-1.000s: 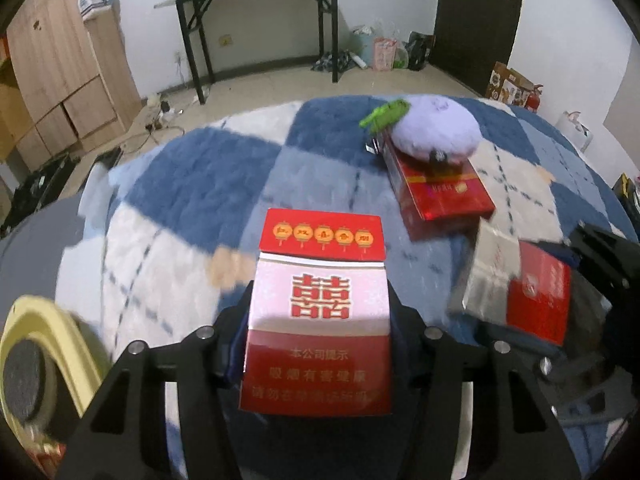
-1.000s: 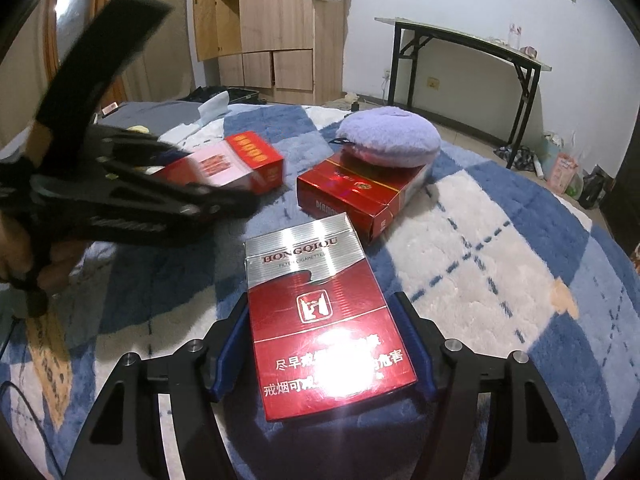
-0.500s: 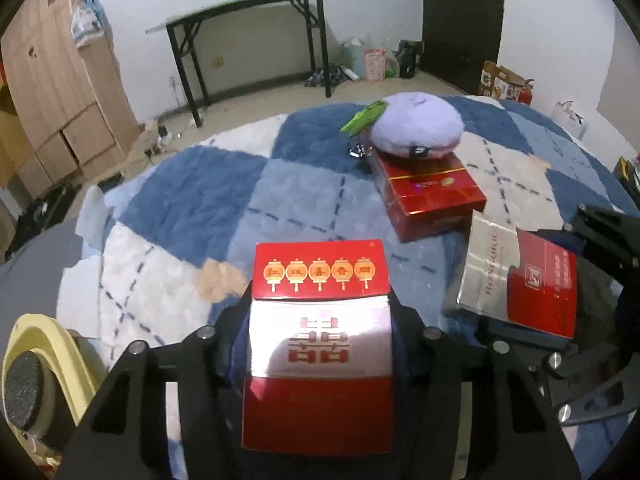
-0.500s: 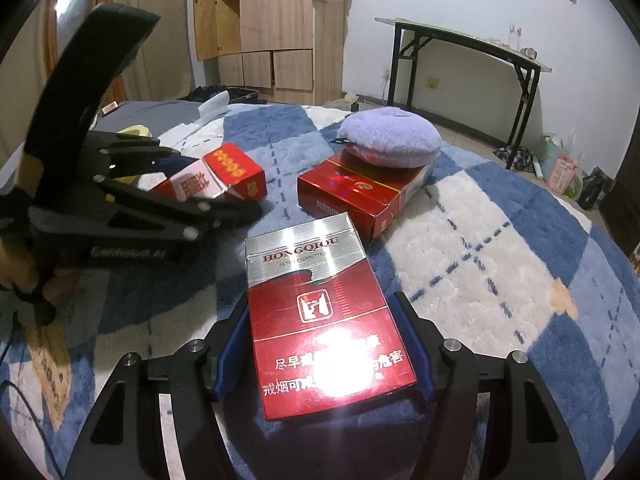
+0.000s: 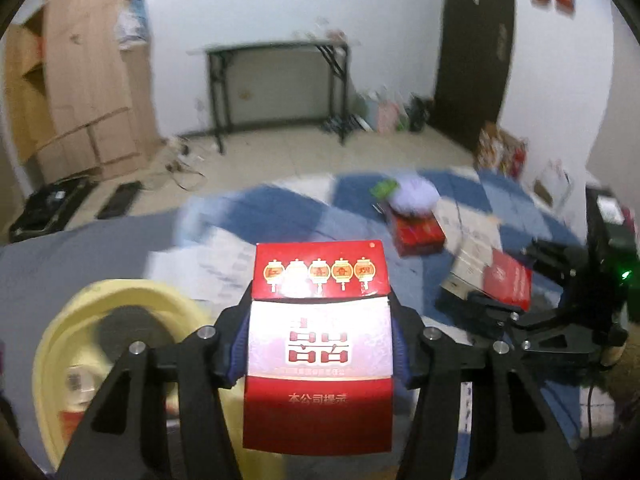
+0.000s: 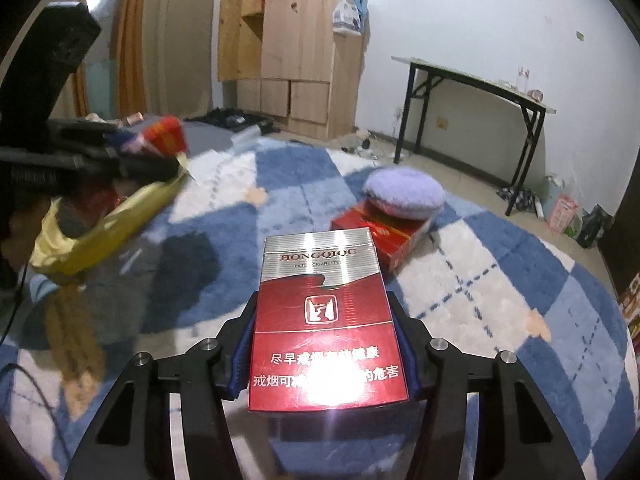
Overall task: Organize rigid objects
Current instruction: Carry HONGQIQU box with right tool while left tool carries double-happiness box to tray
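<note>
The left gripper (image 5: 320, 344) has its fingers pinching a lantern pack (image 5: 320, 344), long axis along them; the yellow bin (image 5: 100, 344) sits just down-left, nearer this hand. The right gripper (image 6: 326, 344) clamps a silver-red pack (image 6: 326, 320).

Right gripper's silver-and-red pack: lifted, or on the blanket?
Lifted. The pack sits clamped in the right gripper, clear of the checked blanket below.

Left gripper (image 5: 320, 344) lifted its lantern pack (image 5: 320, 344) above the yellow basin (image 5: 60, 344).
</note>
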